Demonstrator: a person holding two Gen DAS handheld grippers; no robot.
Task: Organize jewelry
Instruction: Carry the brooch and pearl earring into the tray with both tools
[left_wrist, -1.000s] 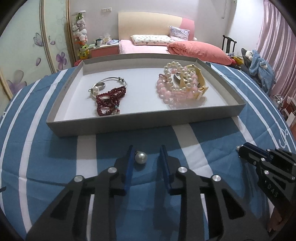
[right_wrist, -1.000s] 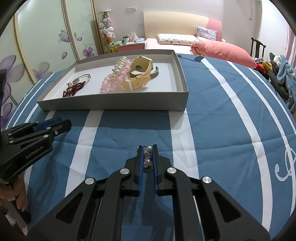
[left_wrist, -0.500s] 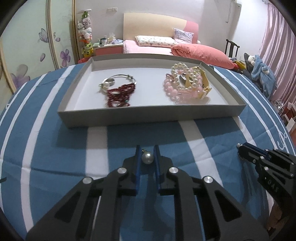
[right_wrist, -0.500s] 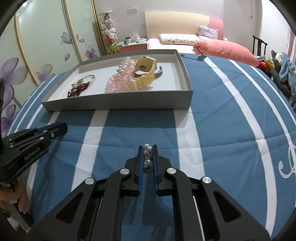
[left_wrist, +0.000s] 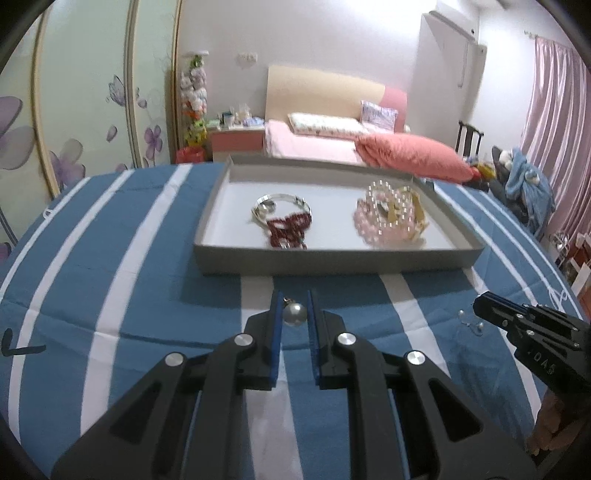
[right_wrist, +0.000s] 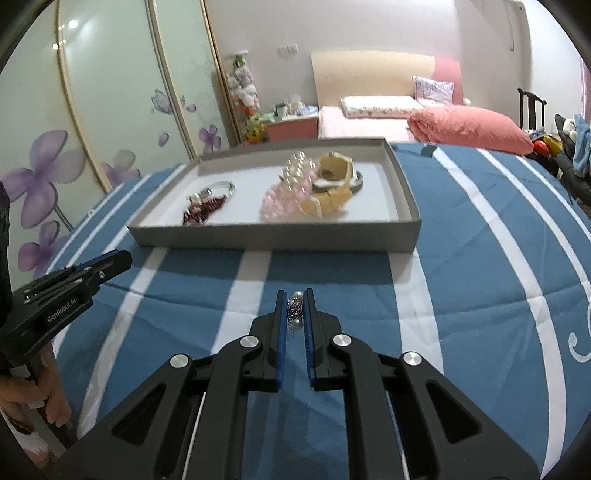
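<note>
Bracelets of dark red beads (left_wrist: 289, 229) lie at the left in the grey tray (left_wrist: 332, 258). Left gripper (left_wrist: 293, 308) clamps a pearl earring (left_wrist: 294, 314) above the striped cover (left_wrist: 147, 280); right gripper (right_wrist: 296, 308) pinches a small beaded earring (right_wrist: 296, 312).

Left fingers (left_wrist: 275, 325) now around pearl earring (left_wrist: 294, 314)
</note>
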